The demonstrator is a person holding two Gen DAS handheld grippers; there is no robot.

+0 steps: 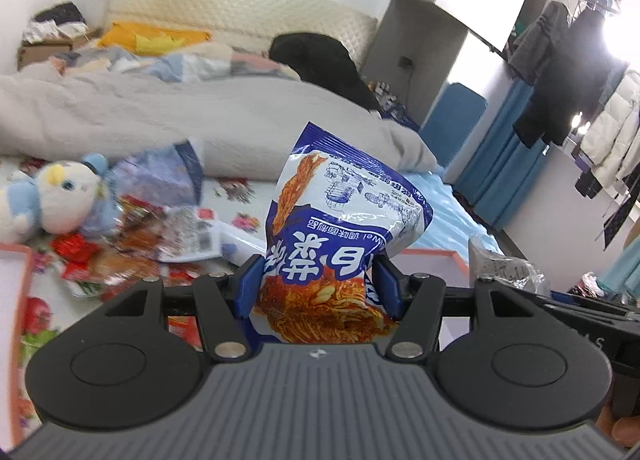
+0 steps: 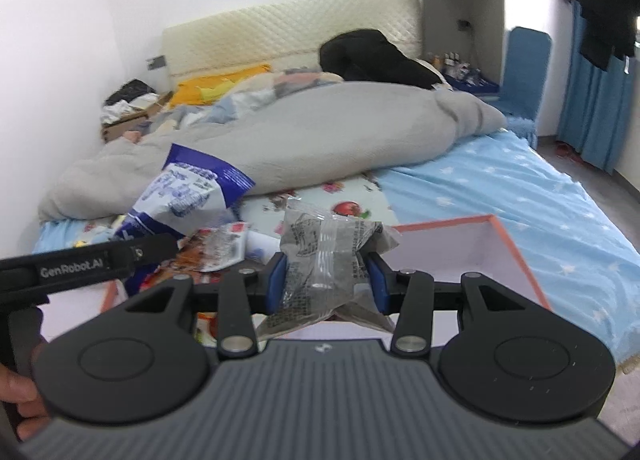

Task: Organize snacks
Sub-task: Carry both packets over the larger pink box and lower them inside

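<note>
Now clamped between the blue pads of the left gripper: a blue and white snack bag with red noodle picture, held upright above the bed, near the pink-rimmed box. Gripped in the right gripper: a clear packet with dark content, just before the same box, with loose snack pile at left
</note>
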